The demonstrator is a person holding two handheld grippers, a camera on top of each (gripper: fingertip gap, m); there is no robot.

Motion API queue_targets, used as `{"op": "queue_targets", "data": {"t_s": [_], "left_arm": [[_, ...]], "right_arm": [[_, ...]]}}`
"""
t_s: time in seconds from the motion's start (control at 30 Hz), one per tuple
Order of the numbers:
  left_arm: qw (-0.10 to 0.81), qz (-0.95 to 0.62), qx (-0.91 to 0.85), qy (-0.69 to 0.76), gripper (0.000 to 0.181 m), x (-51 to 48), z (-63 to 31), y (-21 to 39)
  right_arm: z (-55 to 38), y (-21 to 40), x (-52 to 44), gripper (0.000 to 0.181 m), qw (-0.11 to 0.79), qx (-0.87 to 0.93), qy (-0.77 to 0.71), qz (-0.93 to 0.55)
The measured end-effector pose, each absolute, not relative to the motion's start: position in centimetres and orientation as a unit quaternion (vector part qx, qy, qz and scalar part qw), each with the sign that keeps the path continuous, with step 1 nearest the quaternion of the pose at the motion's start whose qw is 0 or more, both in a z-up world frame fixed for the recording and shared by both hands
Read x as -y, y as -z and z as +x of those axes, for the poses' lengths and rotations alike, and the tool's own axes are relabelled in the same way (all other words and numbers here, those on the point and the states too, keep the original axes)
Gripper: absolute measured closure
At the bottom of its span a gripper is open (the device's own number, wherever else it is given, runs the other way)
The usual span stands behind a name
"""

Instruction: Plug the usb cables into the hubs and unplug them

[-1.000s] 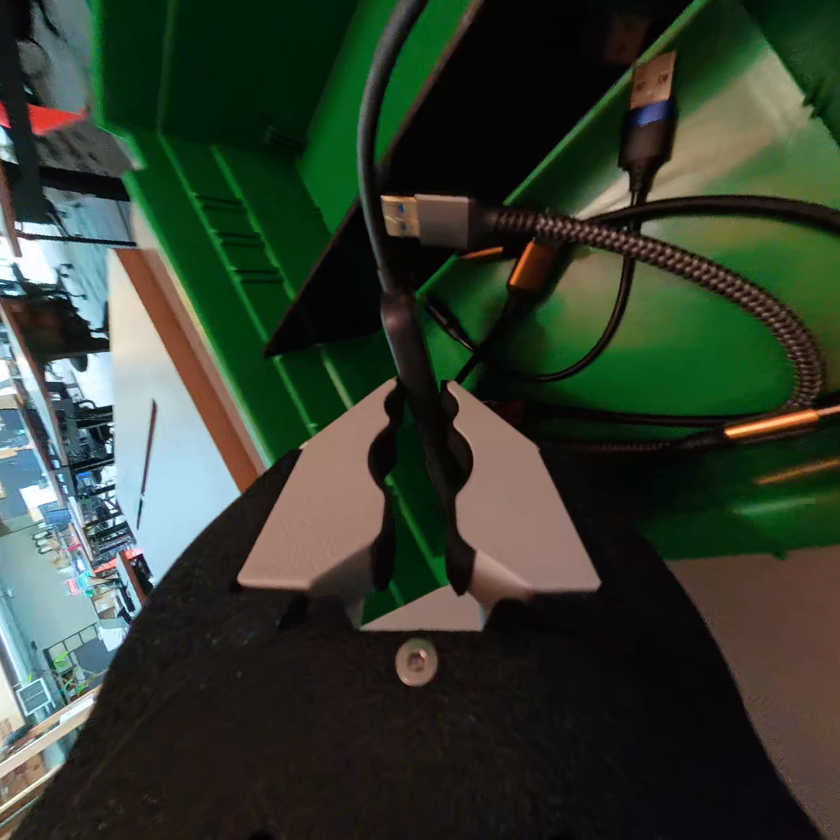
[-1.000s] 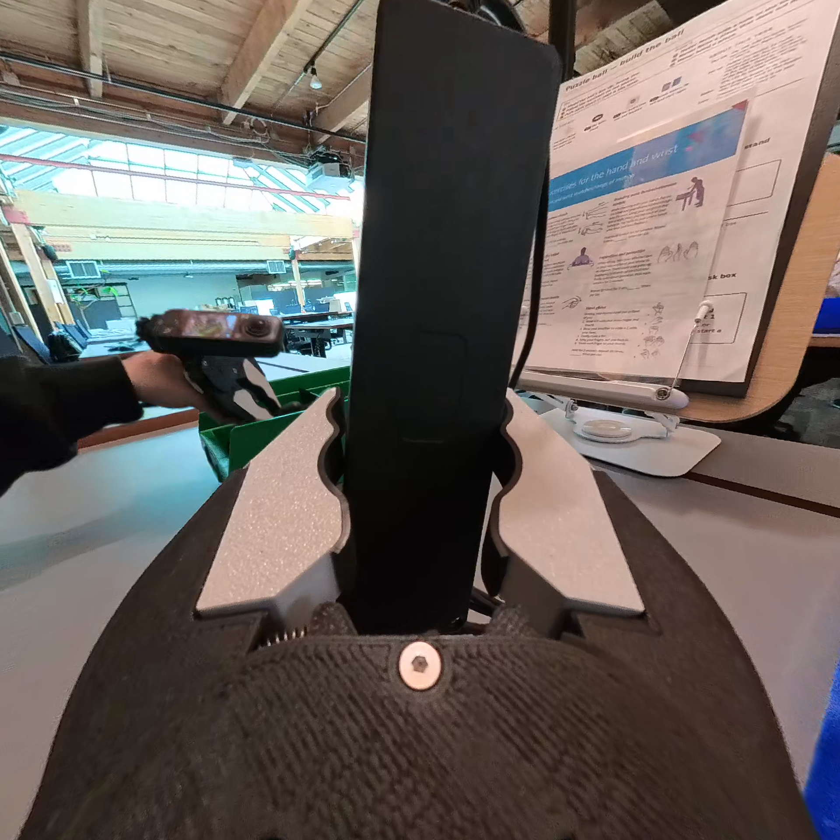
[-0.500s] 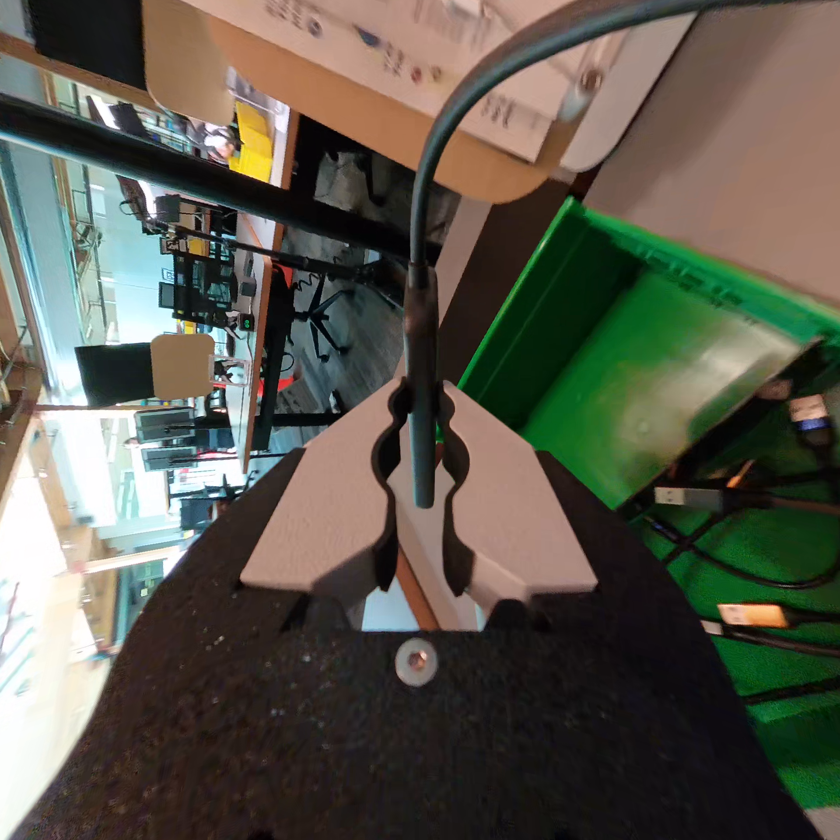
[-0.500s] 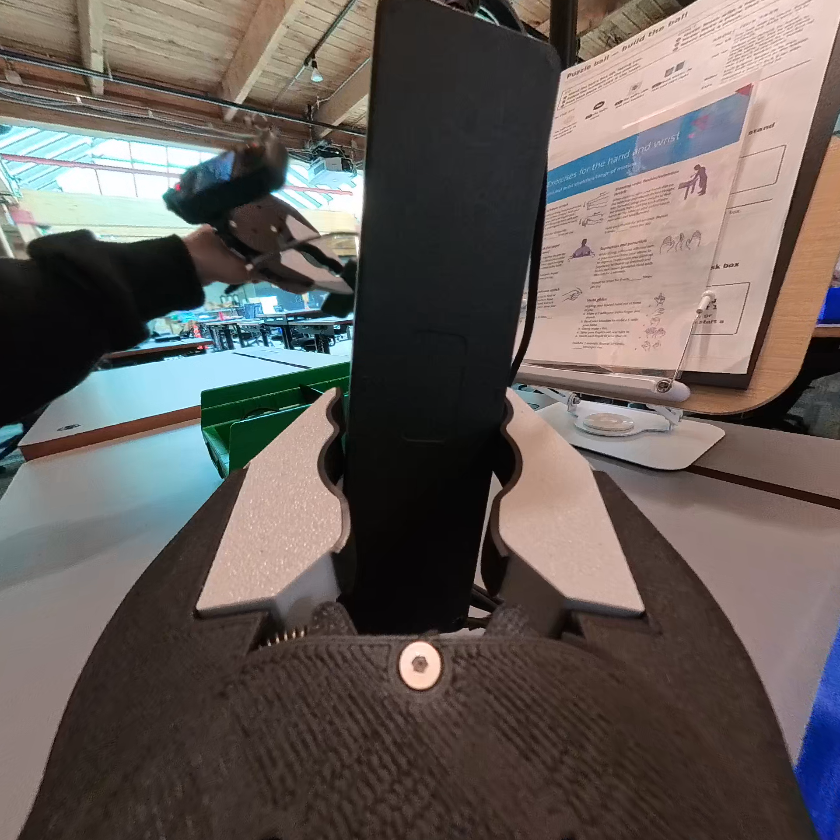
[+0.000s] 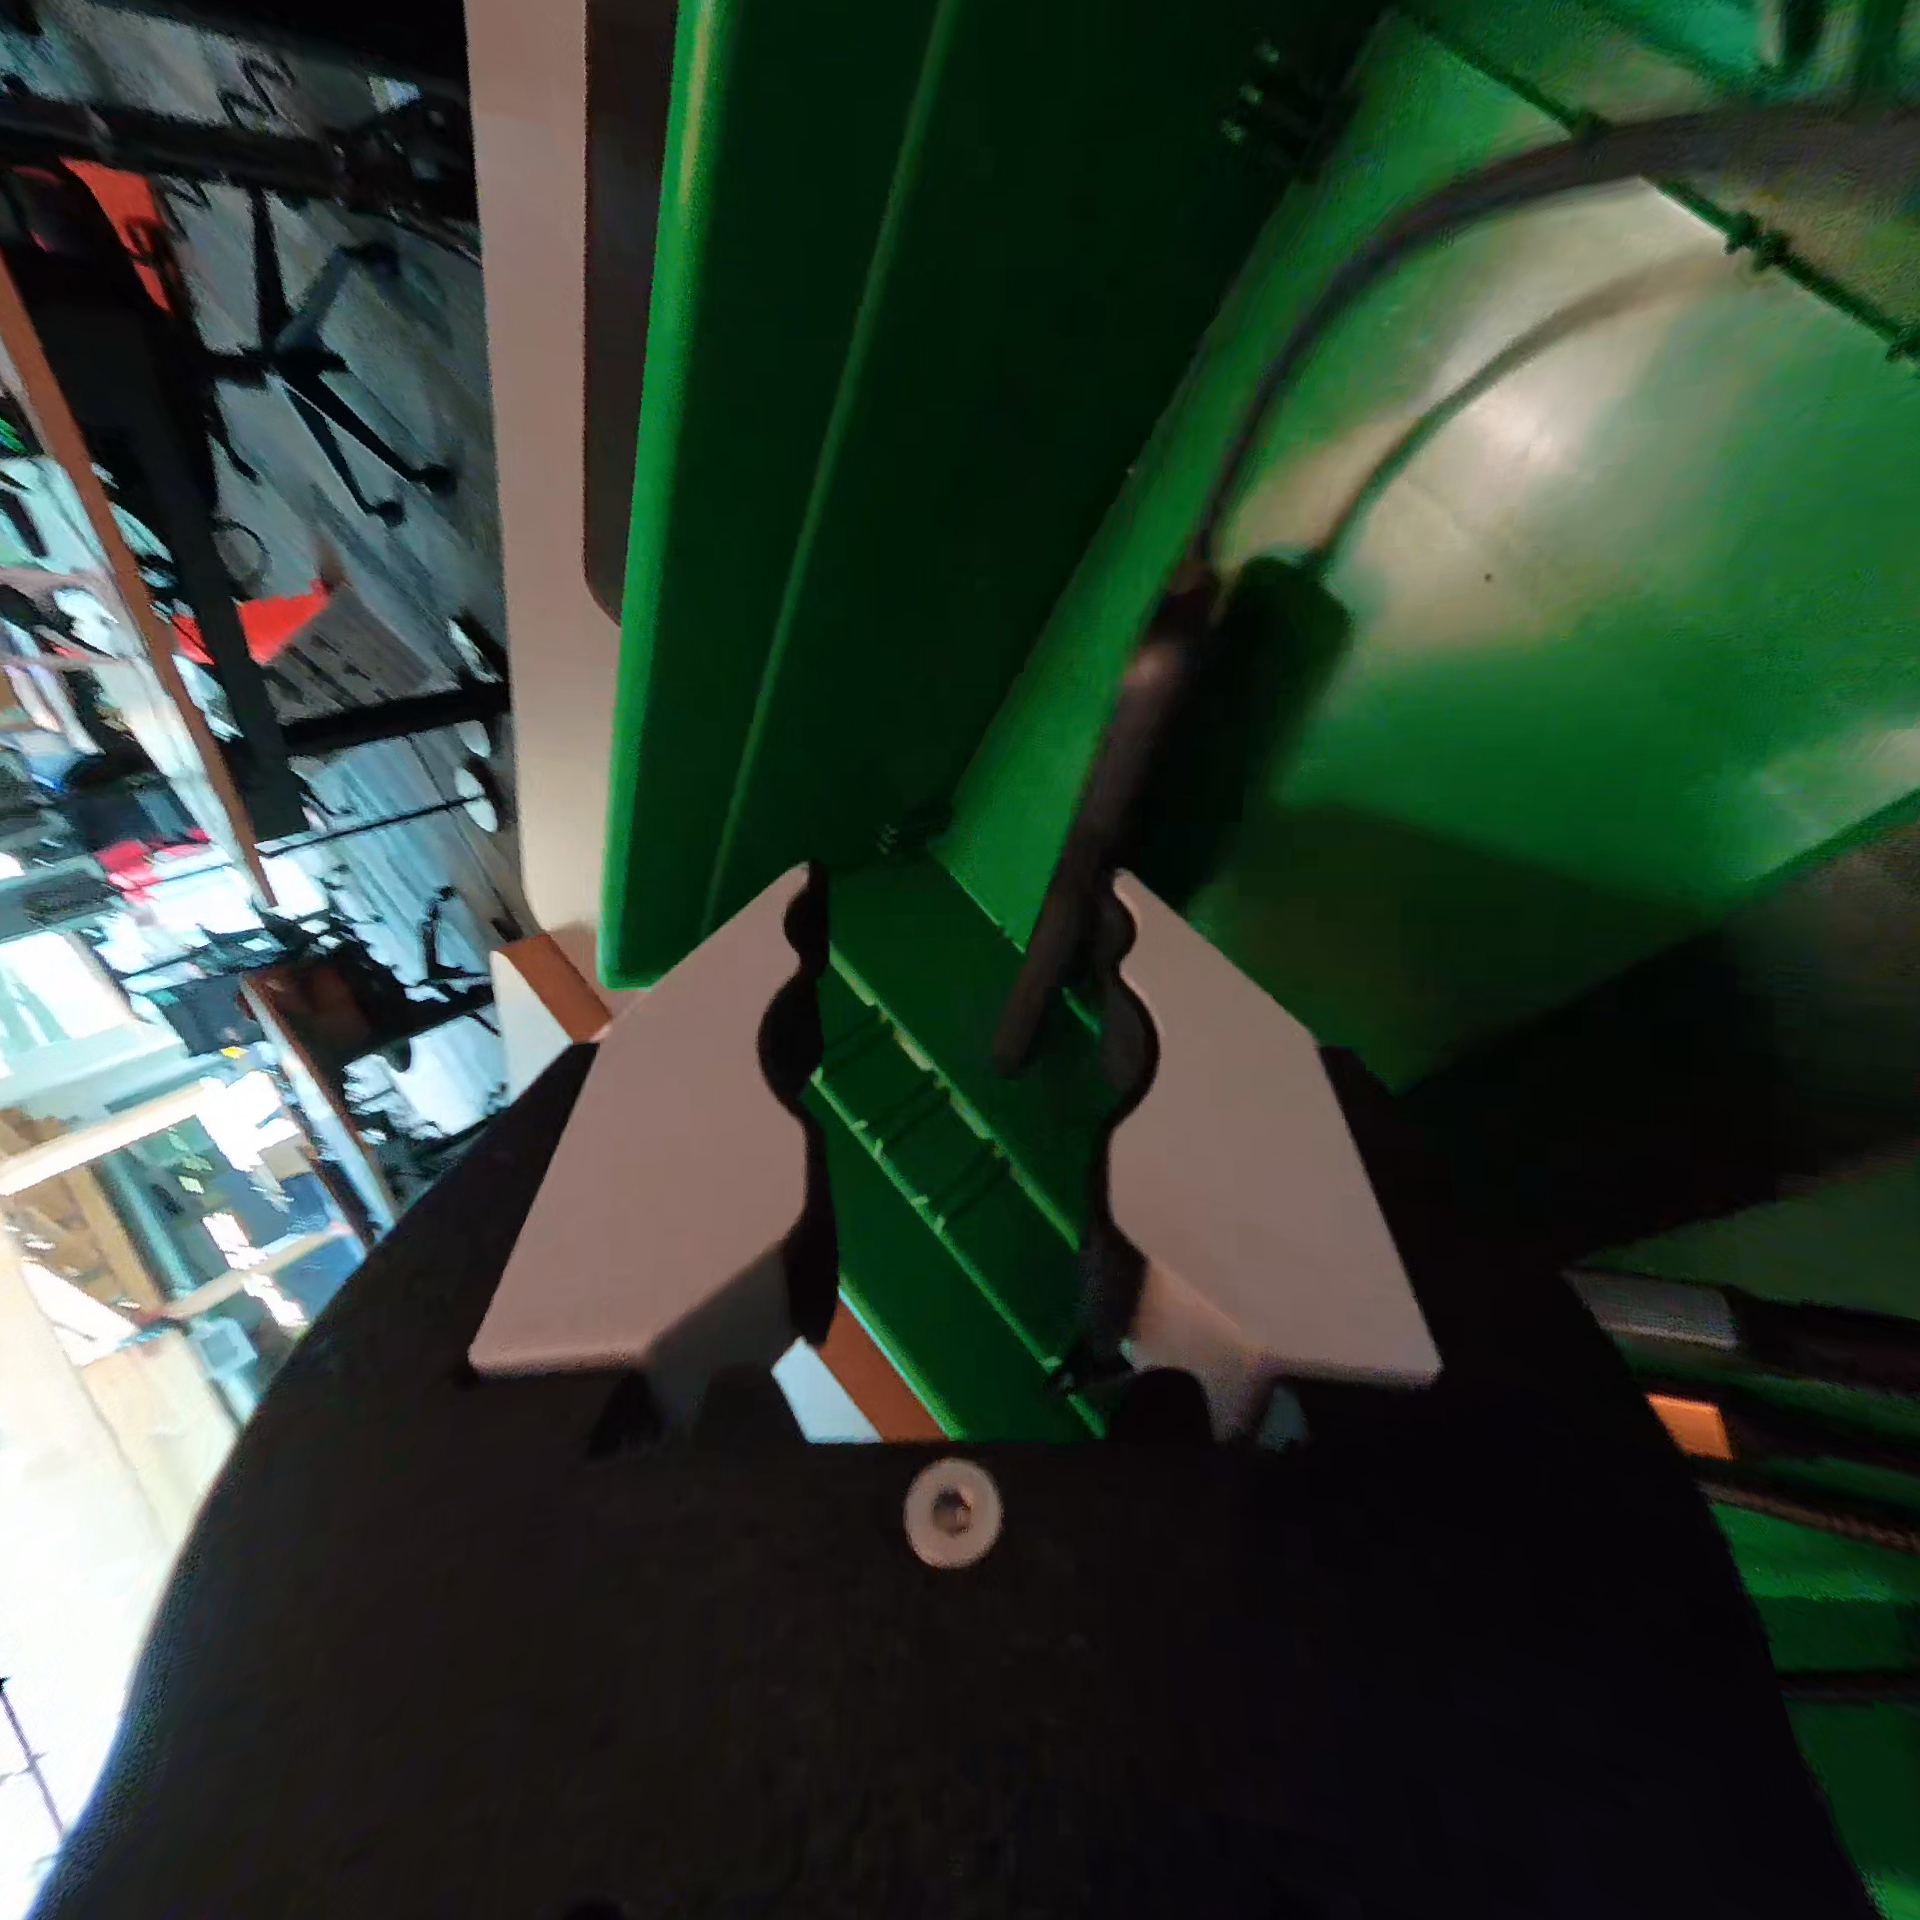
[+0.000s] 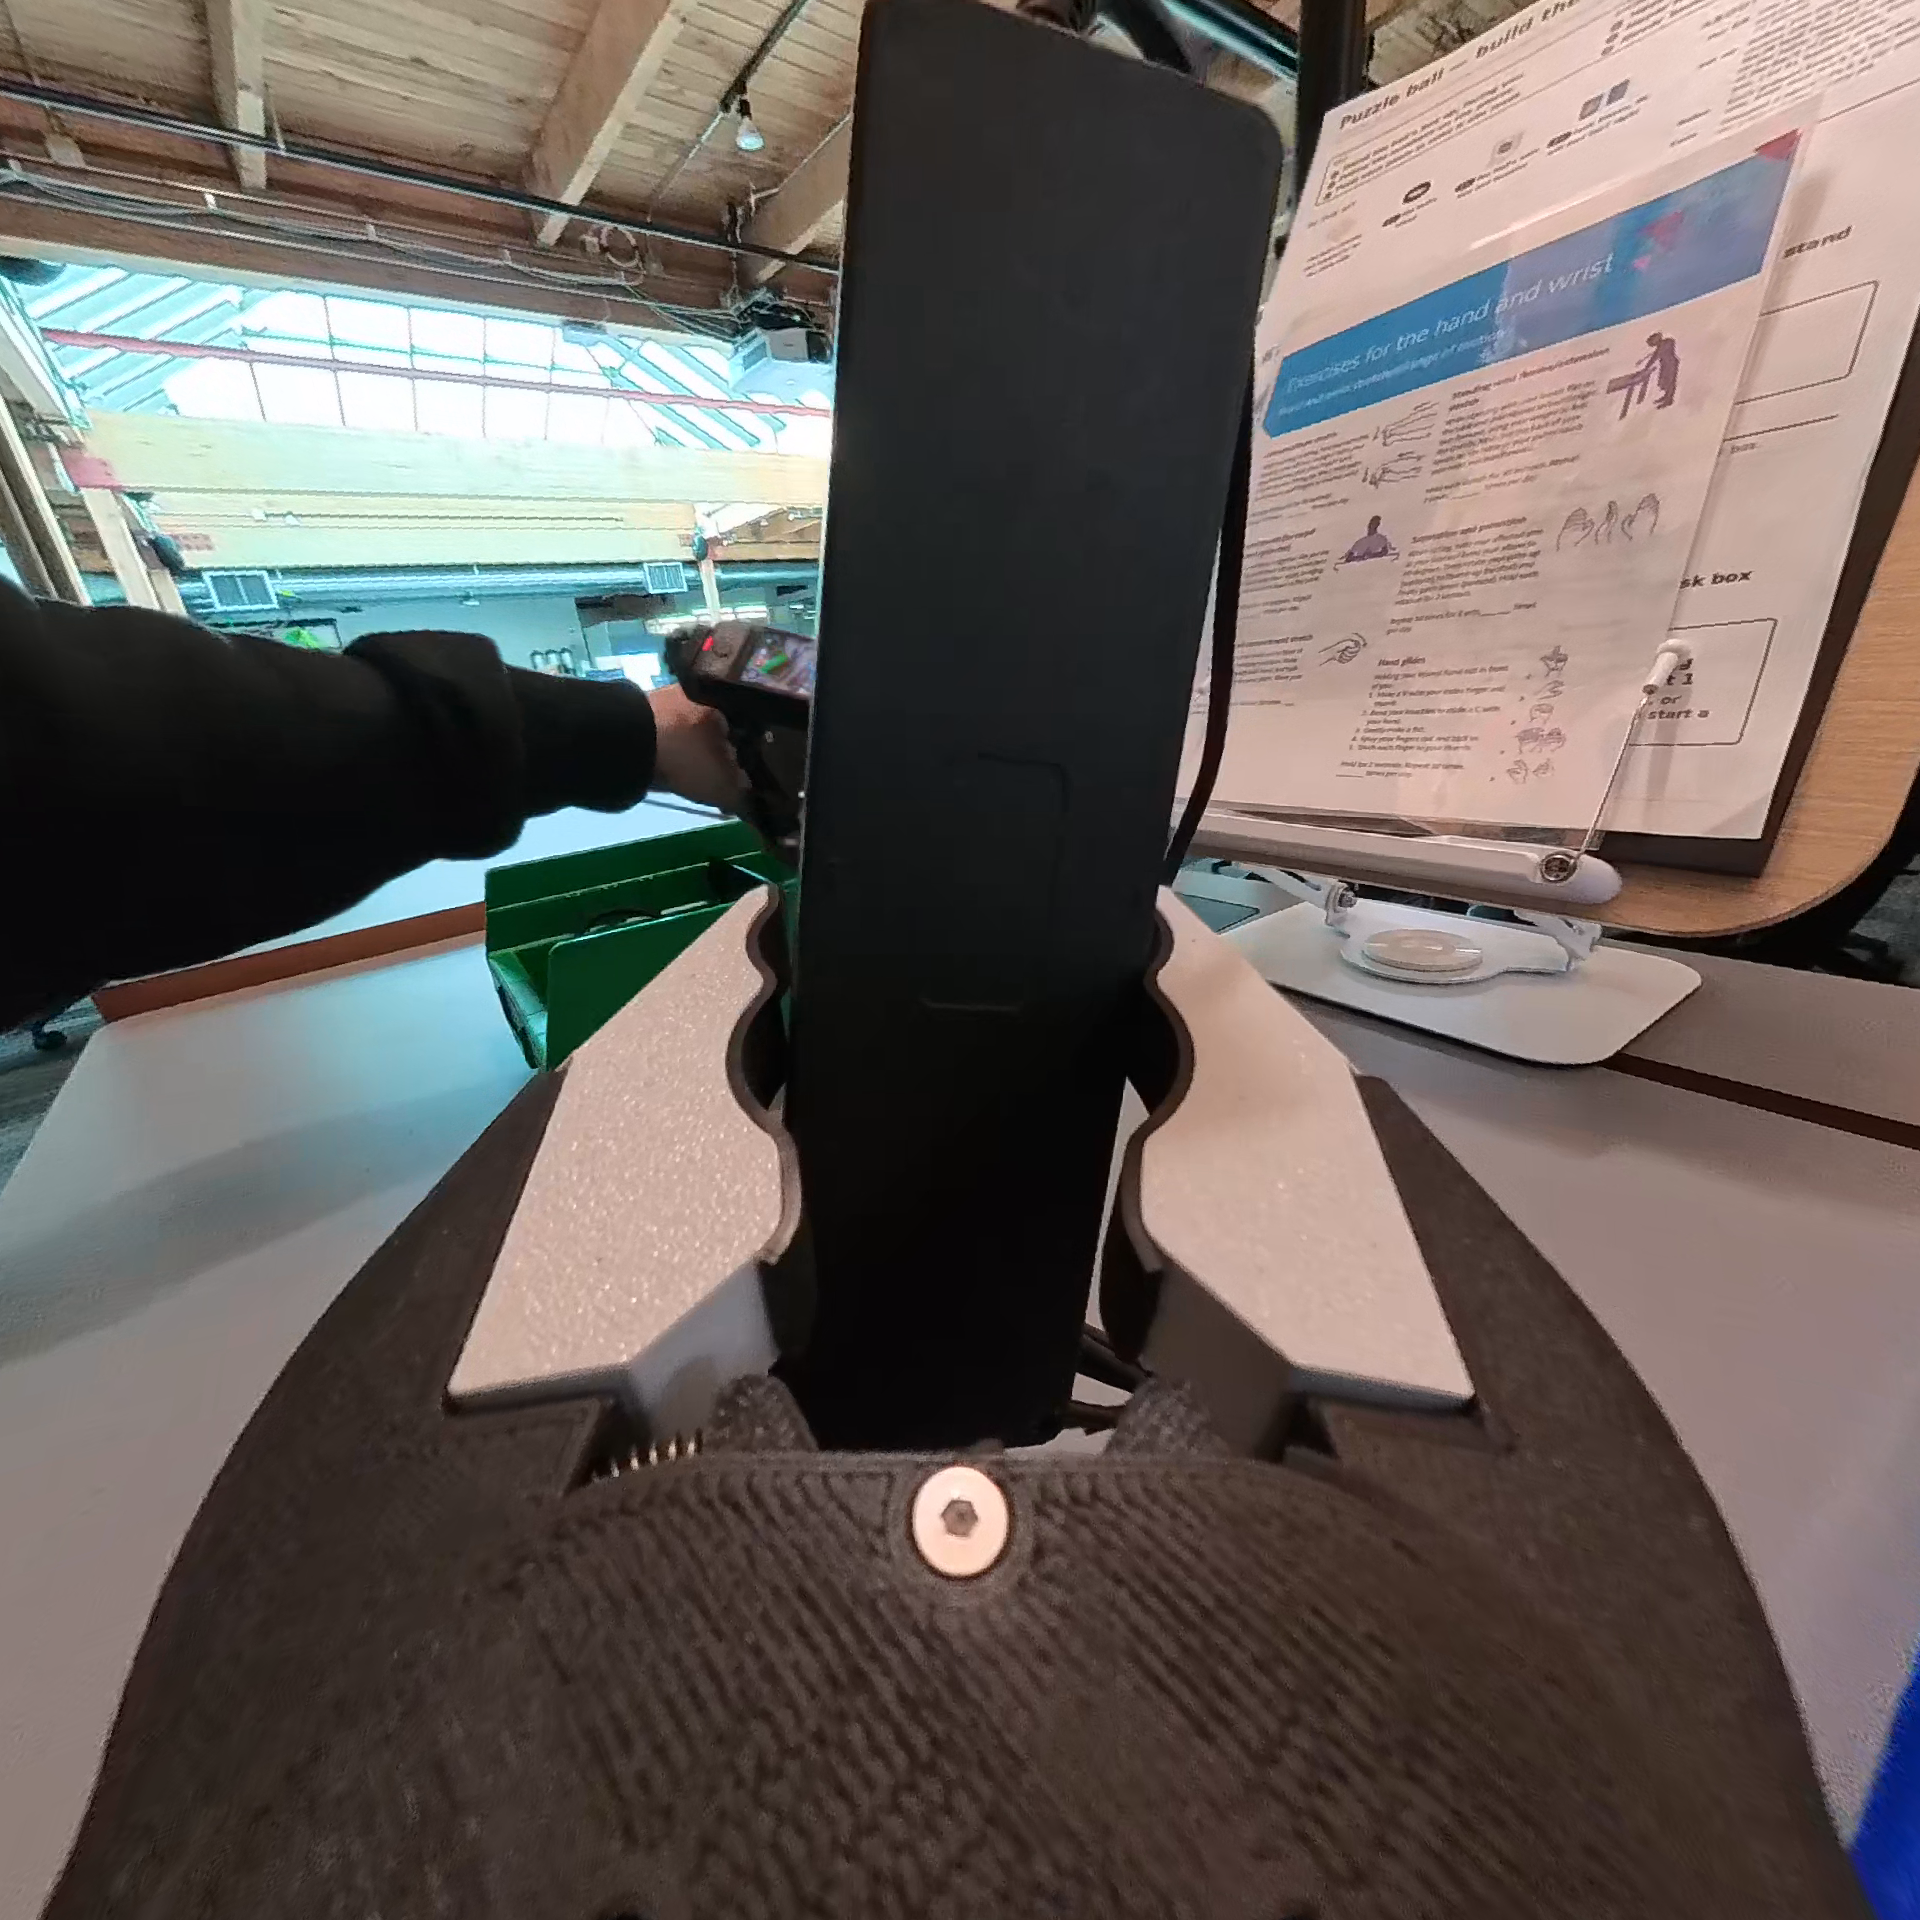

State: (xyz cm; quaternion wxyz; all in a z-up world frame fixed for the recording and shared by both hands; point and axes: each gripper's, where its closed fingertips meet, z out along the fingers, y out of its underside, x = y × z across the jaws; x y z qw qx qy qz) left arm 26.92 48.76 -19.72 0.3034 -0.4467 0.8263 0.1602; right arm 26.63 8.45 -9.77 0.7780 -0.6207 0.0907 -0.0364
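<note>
Over the green bin (image 5: 1558,727) on the worktop (image 6: 260,1143), the left gripper (image 5: 961,1039) has its jaws spread, and the dark USB cable plug (image 5: 1091,831) lies loose against the right jaw, pointing back toward the camera. This looks like releasing an unplugged cable. The right gripper (image 6: 961,1091) pinches the black hub (image 6: 1039,520), long axis upright. Next, probably, fetching another cable.
</note>
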Motion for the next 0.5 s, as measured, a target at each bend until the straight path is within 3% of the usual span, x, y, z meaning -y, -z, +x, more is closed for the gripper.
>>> {"op": "queue_targets", "data": {"t_s": [0.13,0.2,0.3,0.4,0.5], "left_arm": [[0.303,-0.505,-0.798,-0.129,0.137,-48.7,26.8,18.1],[0.346,-0.541,-0.761,-0.09,0.139,-47.7,27.4,15.4],[0.39,-0.547,-0.736,0.083,0.142,-40.4,28.7,10.6],[0.315,-0.423,-0.786,0.322,0.14,-25.4,27.4,7.1],[0.217,-0.309,-0.814,0.442,0.124,-13.7,23.8,5.0]], "right_arm": [[26.2,9.8,-8.6,0.117,0.778,-0.077,0.026,-0.623],[26.0,9.9,-8.7,0.117,0.778,-0.074,0.022,-0.624],[25.6,9.9,-8.8,0.117,0.78,-0.069,0.0,-0.622],[24.8,9.5,-8.9,0.117,0.787,-0.056,-0.031,-0.614],[23.7,9.1,-8.9,0.117,0.794,-0.036,-0.062,-0.604]]}}
